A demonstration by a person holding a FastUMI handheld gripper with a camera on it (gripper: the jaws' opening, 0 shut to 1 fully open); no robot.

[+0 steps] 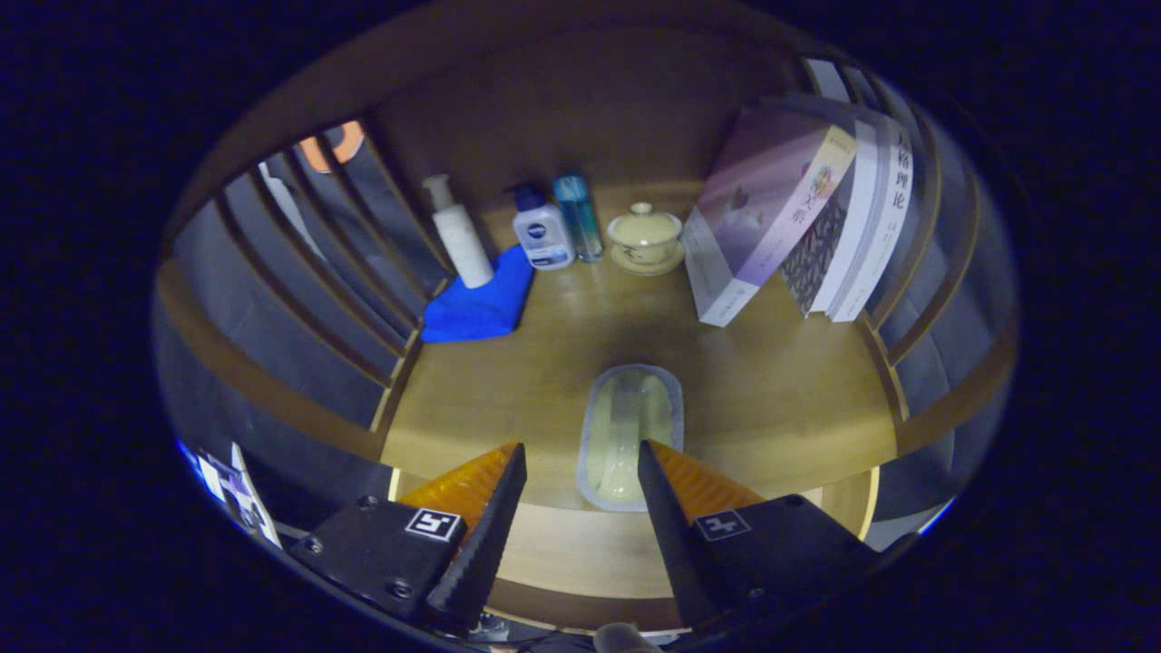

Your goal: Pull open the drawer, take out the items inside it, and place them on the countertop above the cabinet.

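Note:
A translucent oval box (626, 426) with something pale inside lies flat on the wooden countertop (780, 390), near its front edge. My gripper (580, 446) hovers over that front edge with its fingers spread apart. The box sits between and just ahead of the fingertips. The right finger (658, 490) overlaps the box's near right side, while the left finger (503, 508) stands clear of it with a gap. Nothing is pinched between them. A lighter wooden strip (580, 544) shows below the counter edge, between the fingers.
Along the back of the counter stand a white pump bottle (458, 238), a small white bottle with a blue cap (541, 231), a teal bottle (578, 216) and a lidded tea bowl (645, 238). A blue cloth (481, 304) lies at the left. Books (789, 218) lean at the right. Slatted rails (308, 272) flank both sides.

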